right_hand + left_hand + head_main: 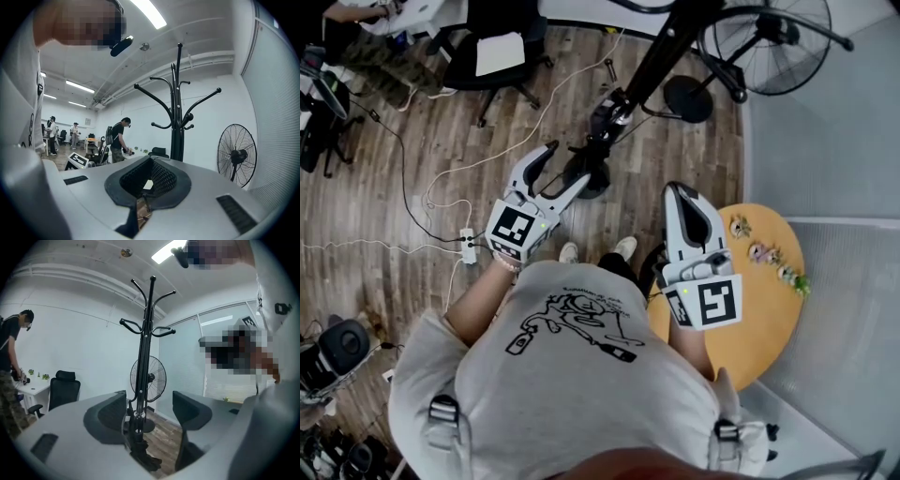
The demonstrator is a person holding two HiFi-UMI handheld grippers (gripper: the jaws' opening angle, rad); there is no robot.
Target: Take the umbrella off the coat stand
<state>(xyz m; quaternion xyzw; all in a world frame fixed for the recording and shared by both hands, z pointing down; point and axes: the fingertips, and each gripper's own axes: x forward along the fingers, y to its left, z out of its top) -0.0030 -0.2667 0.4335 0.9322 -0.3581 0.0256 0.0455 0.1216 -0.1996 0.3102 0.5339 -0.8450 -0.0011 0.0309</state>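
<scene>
1. The left gripper (149, 399) is released: its jaws stand wide apart and level. The folded black umbrella (140, 446) hangs between them, close to the inner edge of the left jaw. Neither pad presses on it; whether that jaw touches it cannot be told.
2. From the head view, the left gripper (567, 164) reaches toward the low part of the coat stand (661, 52). The umbrella (602, 127) hangs there as a dark bundle along the pole.
3. The stand's pole (145, 348) rises straight behind the umbrella, so it sits in the gap between the jaws too. Its curved hooks spread out near the top.
4. The right gripper (150, 164) is clenched, pads together, with nothing between them. It points level, with the coat stand (177, 126) ahead of it.
5. In the head view, the right gripper (682, 192) hangs over the edge of a round yellow table (769, 319), on which small ornaments (764, 253) stand in a row.
6. A pedestal fan (149, 378) stands just behind the stand, by the pale wall.
7. White cables run over the wooden floor to a power strip (469, 246) near the person's left hand.
8. A black office chair (63, 390) stands well off to the left, with a person (11, 366) beside a white desk.
</scene>
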